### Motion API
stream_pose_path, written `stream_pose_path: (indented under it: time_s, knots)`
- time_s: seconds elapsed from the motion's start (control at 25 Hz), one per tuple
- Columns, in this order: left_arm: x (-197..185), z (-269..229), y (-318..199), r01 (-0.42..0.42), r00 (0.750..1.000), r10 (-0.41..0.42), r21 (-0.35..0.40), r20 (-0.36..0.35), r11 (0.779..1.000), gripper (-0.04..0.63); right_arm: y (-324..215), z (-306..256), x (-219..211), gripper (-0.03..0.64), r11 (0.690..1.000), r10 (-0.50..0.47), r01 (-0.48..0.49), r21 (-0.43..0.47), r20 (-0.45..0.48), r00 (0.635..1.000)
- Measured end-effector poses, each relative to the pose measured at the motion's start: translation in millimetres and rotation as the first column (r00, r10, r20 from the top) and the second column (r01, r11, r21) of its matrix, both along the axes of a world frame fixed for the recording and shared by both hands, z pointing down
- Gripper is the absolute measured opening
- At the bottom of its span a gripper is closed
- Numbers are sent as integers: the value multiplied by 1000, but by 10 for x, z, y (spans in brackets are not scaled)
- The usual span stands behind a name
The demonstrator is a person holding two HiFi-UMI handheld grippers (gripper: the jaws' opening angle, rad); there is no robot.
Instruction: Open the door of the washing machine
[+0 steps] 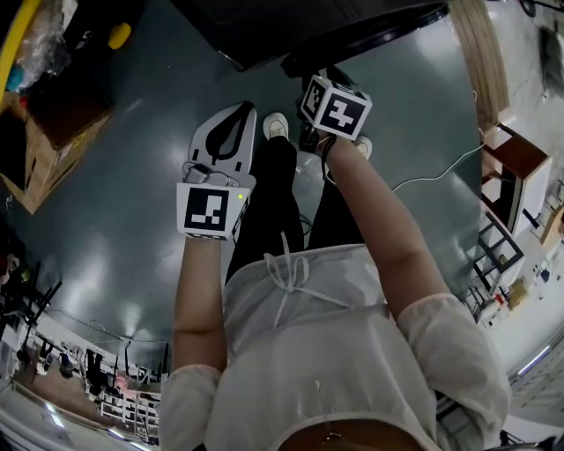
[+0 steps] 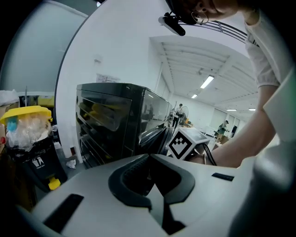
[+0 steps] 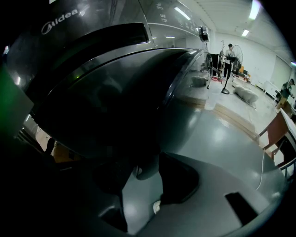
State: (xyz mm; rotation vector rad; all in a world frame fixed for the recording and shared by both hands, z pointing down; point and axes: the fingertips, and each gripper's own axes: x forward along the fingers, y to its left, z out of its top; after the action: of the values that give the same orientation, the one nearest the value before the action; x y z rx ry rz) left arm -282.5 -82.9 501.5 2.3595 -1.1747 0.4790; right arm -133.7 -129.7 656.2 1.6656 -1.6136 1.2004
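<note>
The black washing machine [image 1: 300,22] stands at the top of the head view and fills the right gripper view, with its round dark door [image 3: 115,88] bulging toward me. My right gripper [image 3: 143,169] has its jaws closed round a rounded dark piece at the door's lower edge, the handle [image 3: 145,172]. In the head view only its marker cube [image 1: 335,107] shows, right at the door. My left gripper [image 1: 240,110] hangs over the floor left of it, shut with nothing held. Its tips [image 2: 149,156] meet in front of the machine [image 2: 115,120].
The person's legs and white shoes [image 1: 276,126] stand between the grippers. A cardboard box [image 1: 53,141] and a yellow-lidded bin [image 2: 27,134] sit left of the machine. A wooden cabinet [image 1: 511,172] stands at the right, and a white cable [image 1: 441,172] runs across the grey floor.
</note>
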Motion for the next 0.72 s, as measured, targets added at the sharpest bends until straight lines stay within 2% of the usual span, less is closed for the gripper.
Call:
stream_pose_path:
  time_s: [0.16, 0.52, 0.72]
  knots:
    - [224, -56, -3, 10, 999, -8, 44, -31, 999, 23, 138, -22, 161, 170, 1000, 5, -5, -10, 0, 1000]
    - [760, -86, 125, -55, 998, 55, 46, -3, 997, 23, 613, 56, 555, 147, 997, 16, -11, -75, 69, 998]
    - [1091, -131, 129, -57, 998, 57, 51, 8, 997, 23, 804, 74, 783, 143, 993, -27, 39, -116, 102, 994]
